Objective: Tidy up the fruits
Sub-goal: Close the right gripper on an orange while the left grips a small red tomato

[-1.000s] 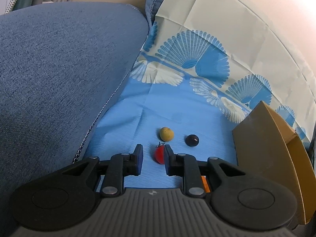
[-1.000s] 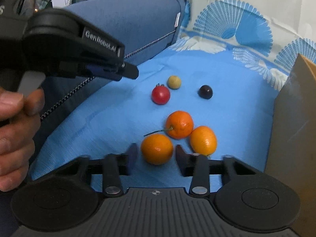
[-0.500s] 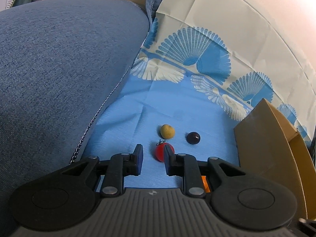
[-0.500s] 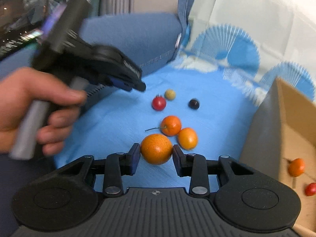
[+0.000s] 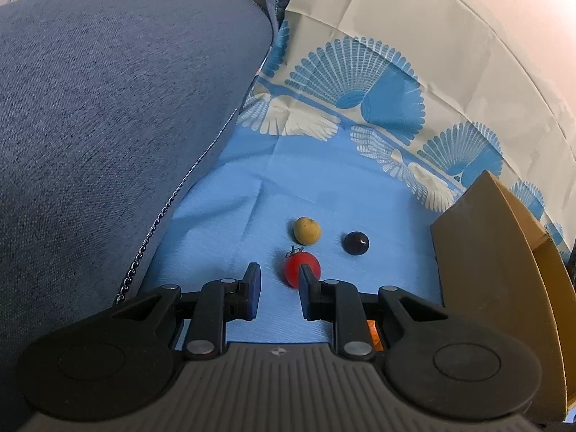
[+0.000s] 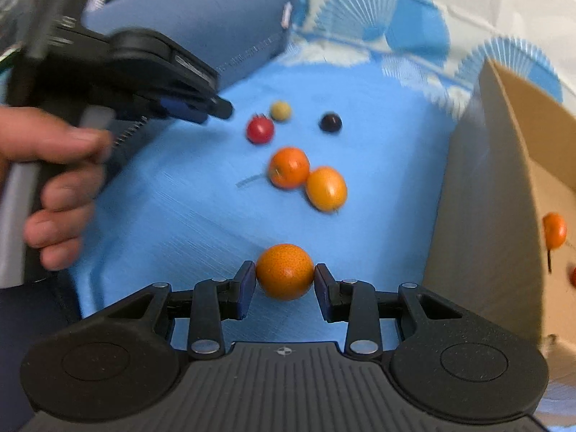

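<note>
Right gripper [image 6: 284, 280] low centre of the right wrist view, both fingers pressed on the sides of an orange [image 6: 284, 276], clamped and held. Blue cloth [image 6: 187, 216] shows under it; orange looks lifted off the cloth, but blur makes that hard to confirm.

Two more oranges [image 6: 289, 167] [image 6: 326, 188] mid-frame, touching each other, the left one with a thin stem sticking out left. Above them a red tomato [image 6: 260, 129], a small yellow-brown fruit [image 6: 280, 111] just beside it upper right, and a dark round fruit [image 6: 331, 122] apart to the right. Cardboard box [image 6: 468, 194] along the right edge, open; inside at far right a small orange fruit [image 6: 554, 229] and a sliver of something red, cut by the frame edge.

Left hand [image 6: 54, 194] at left of that view, wrapped round the left gripper [image 6: 219, 104] handle, tips pointing toward the tomato, above the cloth.

Left wrist view: left gripper [image 5: 277, 280] fingers parted, nothing between them. Tomato [image 5: 301, 269] sits just past the right fingertip, partly hidden by it; contact unclear. Yellow-brown fruit [image 5: 307, 230] above it, dark fruit [image 5: 356, 242] to the right, box [image 5: 486, 259] at right edge. Blue cushion [image 5: 108, 126] fills the left half.
</note>
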A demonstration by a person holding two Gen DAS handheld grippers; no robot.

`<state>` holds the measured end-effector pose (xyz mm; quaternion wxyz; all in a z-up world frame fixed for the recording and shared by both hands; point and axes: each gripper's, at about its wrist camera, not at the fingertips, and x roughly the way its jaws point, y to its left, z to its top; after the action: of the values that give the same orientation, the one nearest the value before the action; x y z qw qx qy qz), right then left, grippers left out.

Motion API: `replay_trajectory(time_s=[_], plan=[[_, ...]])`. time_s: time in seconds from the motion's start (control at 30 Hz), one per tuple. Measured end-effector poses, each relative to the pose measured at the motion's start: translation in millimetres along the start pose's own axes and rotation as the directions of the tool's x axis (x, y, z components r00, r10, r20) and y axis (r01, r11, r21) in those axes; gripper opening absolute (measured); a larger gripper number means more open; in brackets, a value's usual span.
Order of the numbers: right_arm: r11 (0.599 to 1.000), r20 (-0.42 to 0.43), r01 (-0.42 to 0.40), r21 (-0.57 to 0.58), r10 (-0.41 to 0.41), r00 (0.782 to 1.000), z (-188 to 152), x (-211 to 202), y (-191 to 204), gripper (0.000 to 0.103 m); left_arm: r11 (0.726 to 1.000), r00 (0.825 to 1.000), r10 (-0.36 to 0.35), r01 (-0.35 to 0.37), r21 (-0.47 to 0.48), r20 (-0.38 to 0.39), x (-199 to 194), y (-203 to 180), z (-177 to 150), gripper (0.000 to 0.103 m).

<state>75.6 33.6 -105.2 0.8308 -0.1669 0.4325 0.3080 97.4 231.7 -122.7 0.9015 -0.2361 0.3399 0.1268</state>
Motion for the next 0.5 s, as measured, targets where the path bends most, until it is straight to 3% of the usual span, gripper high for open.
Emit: replay_trajectory(time_s=[0.23, 0.5], plan=[[1.0, -0.03, 0.01, -0.012, -0.011, 0.999, -1, 10, 2, 0.038, 1.0, 1.0, 0.001, -0.001, -0.011, -0.008, 10, -1, -1, 0.028], [1.0, -0.028, 0.011, -0.014, -0.012, 1.0, 3, 12, 1, 0.038, 0.998, 1.0, 0.01, -0.009, 0.056, -0.023, 30, -15, -4, 0.041]])
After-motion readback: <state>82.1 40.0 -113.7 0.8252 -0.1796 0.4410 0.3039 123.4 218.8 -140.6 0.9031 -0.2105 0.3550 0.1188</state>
